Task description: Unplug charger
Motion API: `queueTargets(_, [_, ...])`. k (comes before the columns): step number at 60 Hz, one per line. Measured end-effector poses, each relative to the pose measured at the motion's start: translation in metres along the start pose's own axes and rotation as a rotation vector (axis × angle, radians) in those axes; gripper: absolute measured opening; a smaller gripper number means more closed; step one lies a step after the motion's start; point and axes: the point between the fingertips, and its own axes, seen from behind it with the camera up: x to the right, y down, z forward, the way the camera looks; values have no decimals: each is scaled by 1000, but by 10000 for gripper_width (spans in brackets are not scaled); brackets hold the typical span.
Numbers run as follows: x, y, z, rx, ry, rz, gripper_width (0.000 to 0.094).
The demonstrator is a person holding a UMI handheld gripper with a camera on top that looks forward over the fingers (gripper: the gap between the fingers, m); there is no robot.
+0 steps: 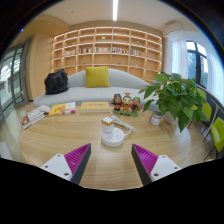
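In the gripper view, the two-finger gripper with magenta pads [111, 161] hangs open over a round pale wooden table [60, 140], its fingers spread wide with nothing between them. The task's thing, a small white boxy charger [108, 124], stands just ahead of the fingers near the table's middle, seated on a low white rounded base [113, 137] that looks like a socket block, though the detail is too small to be sure. A thin white cable [128, 128] appears to run off from it towards the plant.

The risks, as I judge them: the base seems light and loose on the smooth wood, so a pull on the charger could lift or drag the whole block rather than free the plug. A grip taken too low could catch the base as well as the charger. The leafy green potted plant [176, 97] stands near on one side, and a wide approach could brush its leaves.

The charger reads as hard, glossy plastic with squared edges; the table shows a matt, fine grain. Beyond it sit small colourful figurines [125, 102], flat books [60, 109], a grey fabric sofa [90, 90] with a soft yellow cushion [97, 77] and a dark bag [57, 82], and open wooden shelving [105, 45] behind.
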Motion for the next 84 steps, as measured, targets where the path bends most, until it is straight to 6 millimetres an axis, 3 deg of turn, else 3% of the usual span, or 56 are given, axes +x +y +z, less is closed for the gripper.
queueTargets(11, [-15, -28, 100, 82, -3, 31, 847])
queueTargets(23, [-20, -34, 177, 69, 23, 47, 837])
queueTargets(30, [-20, -27, 205, 47, 35, 52, 650])
queueTargets(35, [-14, -30, 211, 60, 62, 61, 436])
queueTargets(47, [-13, -32, 210, 60, 75, 74, 288])
queueTargets(54, [-13, -34, 205, 70, 72, 84, 267])
queueTargets(56, [-10, -60, 193, 168, 70, 71, 262])
queueTargets(59, [5, -123, 155, 358, 144, -52, 259])
queueTargets(60, [1, -143, 144, 416, 154, -77, 257])
queueTargets(64, [-8, -201, 115, 485, 88, -32, 257])
queueTargets(65, [-1, -218, 96, 499, 77, -21, 257])
queueTargets(67, [1, -233, 94, 507, 59, 13, 257])
queueTargets(71, [26, -253, 79, 536, 76, 3, 256])
queueTargets(75, [52, -243, 78, 516, 92, 5, 256])
queueTargets(77, [58, -232, 93, 481, 109, 9, 257])
queueTargets(81, [90, -181, 115, 389, 140, 16, 255])
queueTargets(84, [104, -148, 132, 299, 159, 20, 255])
